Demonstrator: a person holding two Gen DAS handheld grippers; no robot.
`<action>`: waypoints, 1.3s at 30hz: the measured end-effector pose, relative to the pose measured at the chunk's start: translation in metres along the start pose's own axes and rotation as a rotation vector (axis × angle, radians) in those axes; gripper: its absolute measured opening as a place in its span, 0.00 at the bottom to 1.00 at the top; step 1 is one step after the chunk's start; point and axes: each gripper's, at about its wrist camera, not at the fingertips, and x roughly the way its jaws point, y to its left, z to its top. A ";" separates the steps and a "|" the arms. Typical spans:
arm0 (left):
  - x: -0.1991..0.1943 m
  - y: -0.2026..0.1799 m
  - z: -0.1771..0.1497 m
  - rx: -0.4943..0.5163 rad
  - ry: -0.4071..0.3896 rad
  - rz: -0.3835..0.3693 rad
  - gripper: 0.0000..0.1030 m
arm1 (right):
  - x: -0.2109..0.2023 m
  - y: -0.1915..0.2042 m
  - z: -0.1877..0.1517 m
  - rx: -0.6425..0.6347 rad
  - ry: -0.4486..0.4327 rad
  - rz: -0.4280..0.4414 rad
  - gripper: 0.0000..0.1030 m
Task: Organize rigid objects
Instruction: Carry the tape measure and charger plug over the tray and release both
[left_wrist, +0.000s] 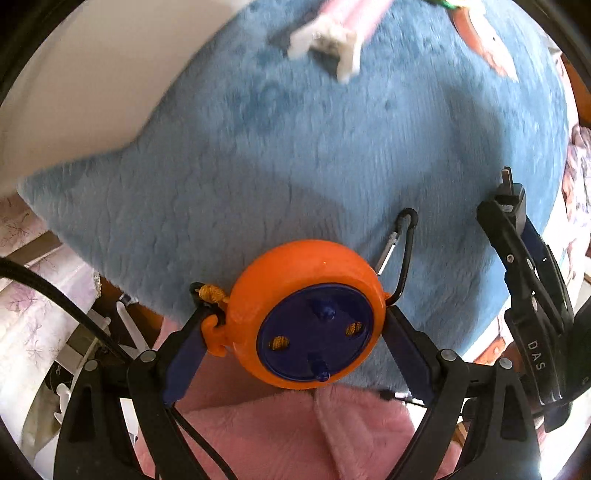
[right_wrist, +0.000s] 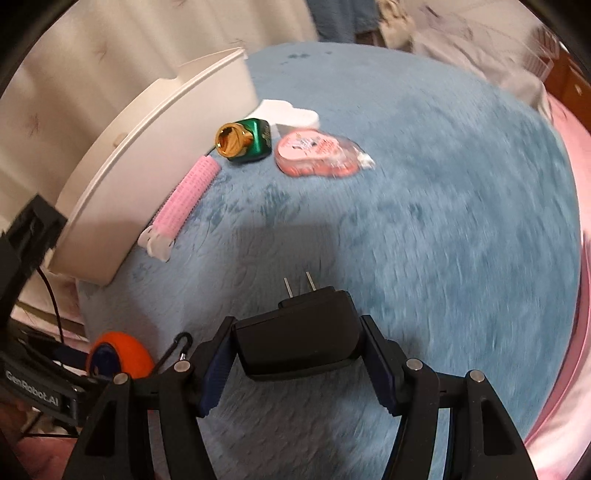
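You're in a home, most likely a bedroom. You're working over a fluffy blue plush blanket (right_wrist: 424, 206) laid on pink fuzzy bedding (left_wrist: 280, 435), with floral-print fabric (left_wrist: 26, 314) hanging at the side and a cream curtain (right_wrist: 122, 48) behind. Small personal items are scattered around: a pink hair roller (right_wrist: 184, 192), a green and gold bottle (right_wrist: 245, 140), a white storage bin (right_wrist: 147, 158). Brown wood furniture (right_wrist: 576, 85) shows at the edge.
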 end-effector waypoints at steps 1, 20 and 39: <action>0.001 -0.003 -0.002 0.006 0.010 0.001 0.89 | -0.003 0.001 -0.004 0.004 0.004 -0.008 0.63; -0.063 -0.078 -0.044 0.412 -0.138 0.090 0.89 | -0.077 0.003 -0.009 0.092 -0.131 -0.077 0.63; -0.203 -0.050 0.035 0.448 -0.447 0.007 0.89 | -0.115 0.103 0.046 0.084 -0.303 -0.043 0.63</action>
